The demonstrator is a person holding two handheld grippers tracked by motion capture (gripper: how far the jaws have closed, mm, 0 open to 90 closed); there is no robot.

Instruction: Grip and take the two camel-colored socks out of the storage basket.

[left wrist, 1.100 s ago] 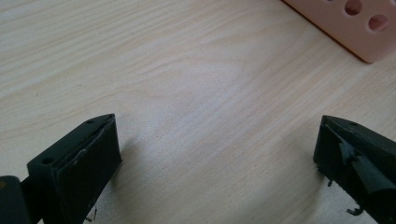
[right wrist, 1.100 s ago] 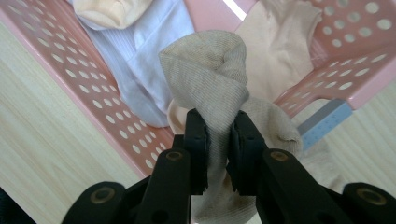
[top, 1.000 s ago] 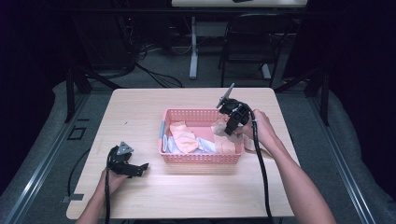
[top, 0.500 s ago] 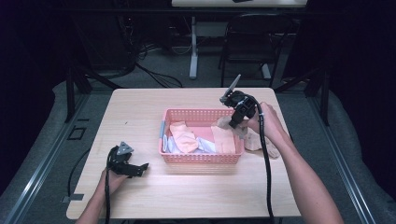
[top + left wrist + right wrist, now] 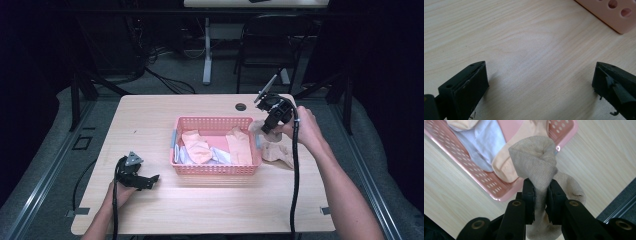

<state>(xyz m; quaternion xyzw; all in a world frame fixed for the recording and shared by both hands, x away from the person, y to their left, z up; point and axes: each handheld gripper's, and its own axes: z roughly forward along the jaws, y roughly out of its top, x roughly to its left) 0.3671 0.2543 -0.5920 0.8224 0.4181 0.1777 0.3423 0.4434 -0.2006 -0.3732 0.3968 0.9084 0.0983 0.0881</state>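
A pink perforated basket (image 5: 216, 168) sits mid-table and holds peach and pale blue socks (image 5: 196, 147). My right gripper (image 5: 263, 128) hangs just right of the basket, shut on a beige sock (image 5: 537, 165) that bunches above its jaws. The beige sock (image 5: 279, 150) trails down onto the table by the basket's right end. In the right gripper view the basket (image 5: 499, 192) lies below the held sock. My left gripper (image 5: 151, 180) rests on the table at the front left, open, with bare wood between its fingers (image 5: 470, 85). A basket corner (image 5: 616, 17) shows beyond it.
A round cable hole (image 5: 241, 106) sits in the tabletop behind the basket. The table's right edge (image 5: 616, 202) runs close to my right gripper, with dark floor beyond. Cables trail from both grippers toward the front edge. A chair and desk legs stand behind the table.
My right gripper has lifted and moved right, from over the basket's right end to beside it, pulling the beige sock out with it. The left gripper has stayed put.
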